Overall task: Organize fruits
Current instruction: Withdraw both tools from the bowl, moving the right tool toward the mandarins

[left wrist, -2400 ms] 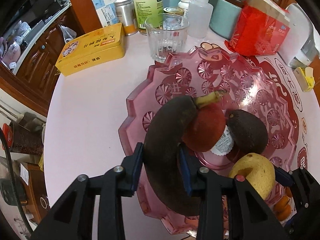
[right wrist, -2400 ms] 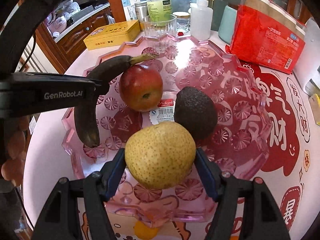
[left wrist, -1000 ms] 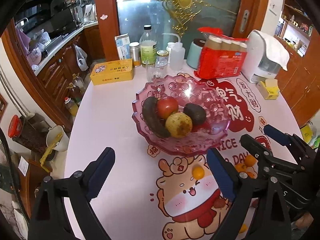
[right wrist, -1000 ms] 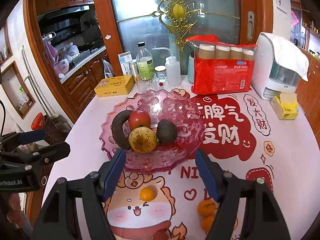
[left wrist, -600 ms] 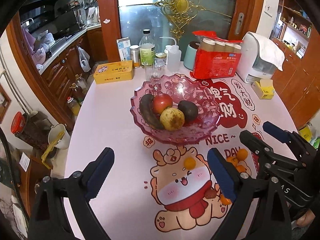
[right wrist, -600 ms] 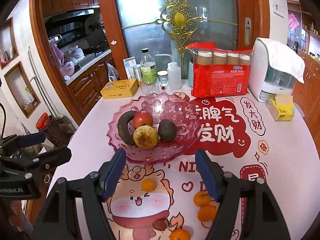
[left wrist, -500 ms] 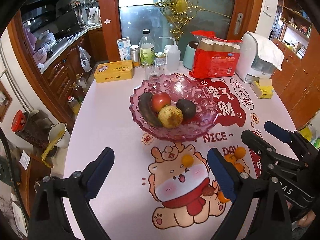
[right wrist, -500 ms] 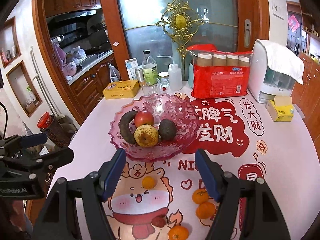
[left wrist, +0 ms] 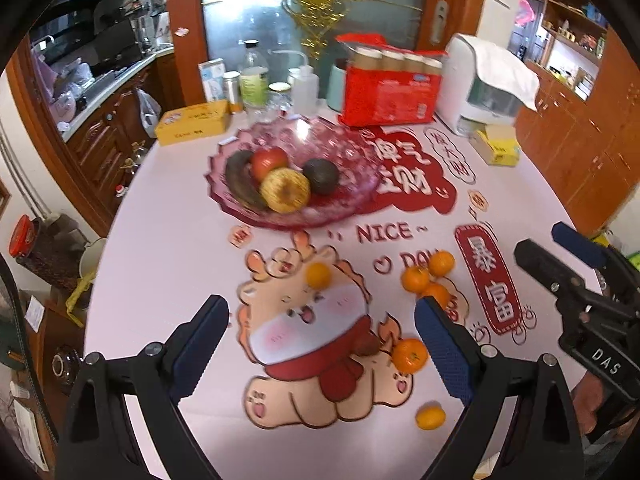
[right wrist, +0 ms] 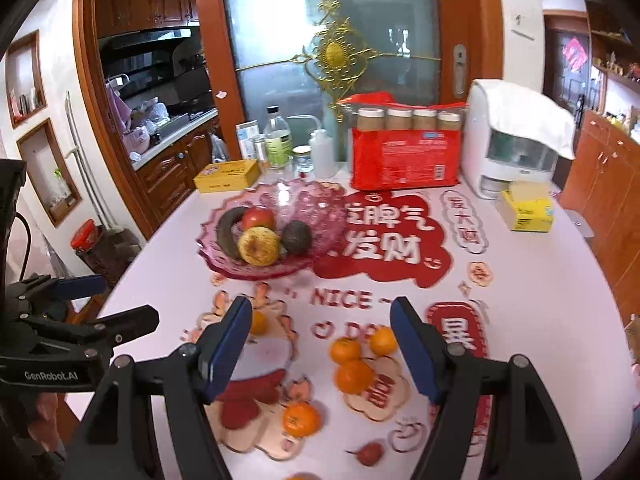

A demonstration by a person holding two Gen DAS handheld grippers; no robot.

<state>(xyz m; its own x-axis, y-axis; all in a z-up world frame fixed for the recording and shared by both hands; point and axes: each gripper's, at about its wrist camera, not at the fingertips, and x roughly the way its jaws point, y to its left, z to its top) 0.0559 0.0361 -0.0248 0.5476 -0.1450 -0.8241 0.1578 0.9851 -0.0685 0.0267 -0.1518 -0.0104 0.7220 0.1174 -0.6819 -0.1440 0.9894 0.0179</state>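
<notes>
A round kitchen table (left wrist: pixel 168 240) carries a pink fruit bowl (left wrist: pixel 352 204), already loaded, far from both grippers. Loose tangerines (right wrist: pixel 352 374) lie just ahead of the right gripper (right wrist: pixel 320 344), the nearer one; left gripper (left wrist: pixel 320 344) likewise gapes empty.

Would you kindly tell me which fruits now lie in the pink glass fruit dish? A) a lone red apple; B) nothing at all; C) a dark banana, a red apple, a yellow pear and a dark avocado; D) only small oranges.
C: the pink glass fruit dish holds the dark banana, red apple, yellow pear and dark avocado, while the small oranges lie on the tablecloth.
</notes>
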